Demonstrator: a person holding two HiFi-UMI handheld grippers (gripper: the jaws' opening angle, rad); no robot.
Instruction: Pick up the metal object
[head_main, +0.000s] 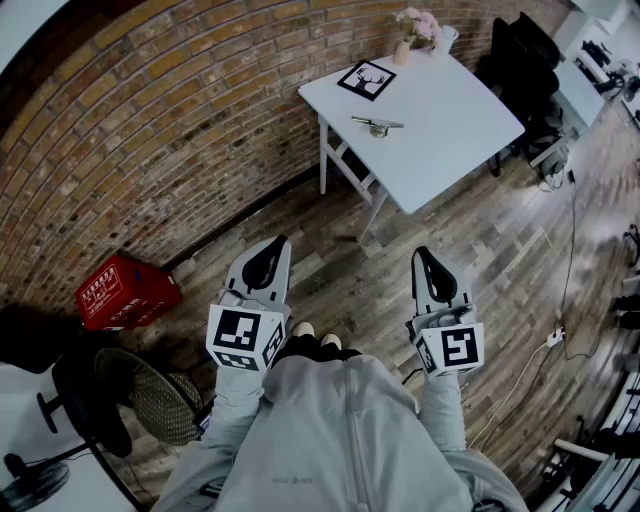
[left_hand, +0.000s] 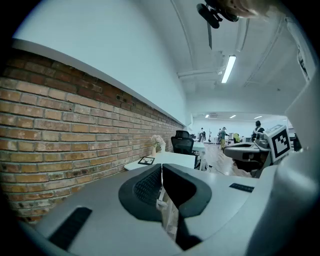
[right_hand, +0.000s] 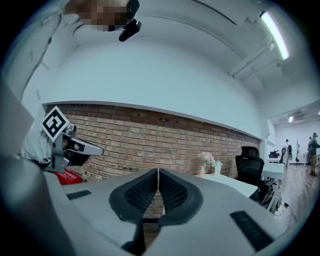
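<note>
The metal object (head_main: 377, 125) lies on the white table (head_main: 440, 140) far ahead, near the table's middle, well away from both grippers. My left gripper (head_main: 264, 262) is held in front of the body over the wood floor, its jaws shut with nothing between them (left_hand: 161, 172). My right gripper (head_main: 430, 266) is alongside it to the right, jaws also shut and empty (right_hand: 158, 177). Both point roughly level toward the brick wall and table.
On the table stand a framed deer picture (head_main: 366, 79) and a flower vase (head_main: 404, 48). A black office chair (head_main: 520, 55) is beyond it. A red crate (head_main: 125, 293) sits by the brick wall at left, a fan (head_main: 150, 395) lower left. Cables (head_main: 560, 335) run across the floor at right.
</note>
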